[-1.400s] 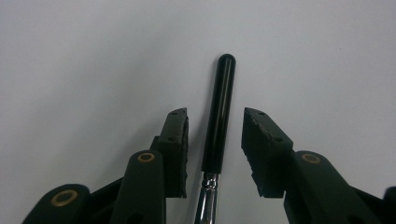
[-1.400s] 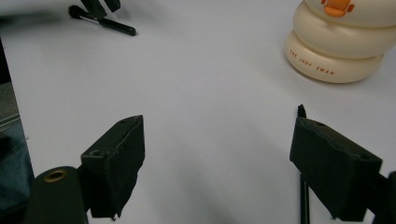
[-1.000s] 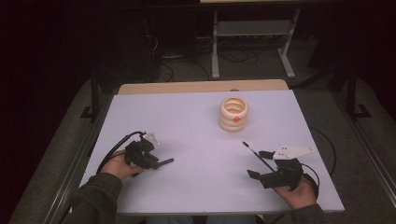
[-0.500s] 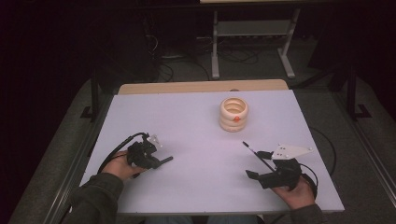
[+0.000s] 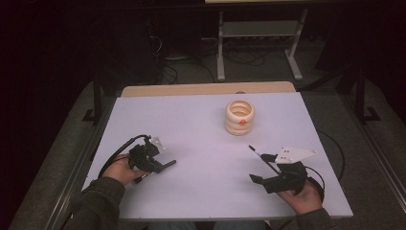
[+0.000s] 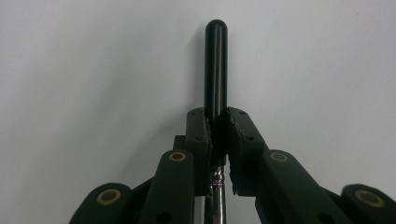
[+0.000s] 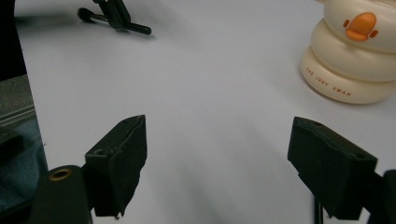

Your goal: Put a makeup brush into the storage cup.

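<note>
My left gripper [image 5: 160, 164] [image 6: 216, 119] lies low over the table's near left, shut on a slim black rod [image 6: 215, 60] with a rounded tip and a chrome section between the jaws. The rod [image 5: 168, 163] pokes out to the right. In the right gripper view the left gripper [image 7: 114, 14] and the rod [image 7: 137, 29] sit far off at the top left. My right gripper [image 5: 253, 163] [image 7: 219, 154] hovers at the near right, open with nothing between its jaws. A cream holder of stacked rings [image 5: 239, 117] [image 7: 355, 60] with an orange duck badge stands right of the table's centre.
The white tabletop [image 5: 201, 124] has a wooden strip [image 5: 206, 89] along its far edge. A metal stand [image 5: 258, 33] and cables lie on the dark floor behind. Black cables trail from both grippers. Floor runs close along both table sides.
</note>
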The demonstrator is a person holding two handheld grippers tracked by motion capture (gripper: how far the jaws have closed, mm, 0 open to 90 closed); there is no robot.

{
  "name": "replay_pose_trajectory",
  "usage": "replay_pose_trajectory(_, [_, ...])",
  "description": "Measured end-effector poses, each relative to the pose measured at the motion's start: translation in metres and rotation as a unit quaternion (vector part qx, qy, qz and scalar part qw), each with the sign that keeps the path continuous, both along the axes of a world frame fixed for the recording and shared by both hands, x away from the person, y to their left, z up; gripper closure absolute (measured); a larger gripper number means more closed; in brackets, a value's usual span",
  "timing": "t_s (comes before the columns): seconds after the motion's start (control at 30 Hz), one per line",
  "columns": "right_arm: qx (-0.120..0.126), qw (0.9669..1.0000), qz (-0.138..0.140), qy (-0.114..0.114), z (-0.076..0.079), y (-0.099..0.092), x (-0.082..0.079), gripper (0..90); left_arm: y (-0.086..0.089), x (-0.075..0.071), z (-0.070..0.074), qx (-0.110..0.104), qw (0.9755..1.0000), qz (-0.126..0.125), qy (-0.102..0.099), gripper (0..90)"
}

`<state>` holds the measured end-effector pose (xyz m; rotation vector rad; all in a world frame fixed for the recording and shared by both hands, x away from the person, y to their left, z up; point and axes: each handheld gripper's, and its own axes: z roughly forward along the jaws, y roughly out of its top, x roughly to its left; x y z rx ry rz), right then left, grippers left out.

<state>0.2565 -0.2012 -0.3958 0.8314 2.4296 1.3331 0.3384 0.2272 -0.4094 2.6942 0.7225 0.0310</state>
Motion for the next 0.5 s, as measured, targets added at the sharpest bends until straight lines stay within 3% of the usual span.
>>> replay_pose_trajectory(0.13, [-0.002, 0.9999, 0.013, 0.003, 0.007, 0.007, 0.001, 17.2, 0.0, 0.0, 0.008, -0.003, 1.0, -0.005, -0.003, 79.8])
replay_pose_trajectory(0.2, [-0.006, 0.9997, 0.021, 0.005, 0.012, 0.011, 0.002, 17.7, -0.002, -0.001, 0.012, -0.015, 0.9999, -0.003, -0.007, 79.8])
replay_pose_trajectory(0.5, [-0.025, 0.9982, 0.053, 0.015, 0.032, 0.029, 0.013, 16.6, -0.015, -0.009, 0.037, -0.035, 0.9986, -0.03, -0.026, 79.7])
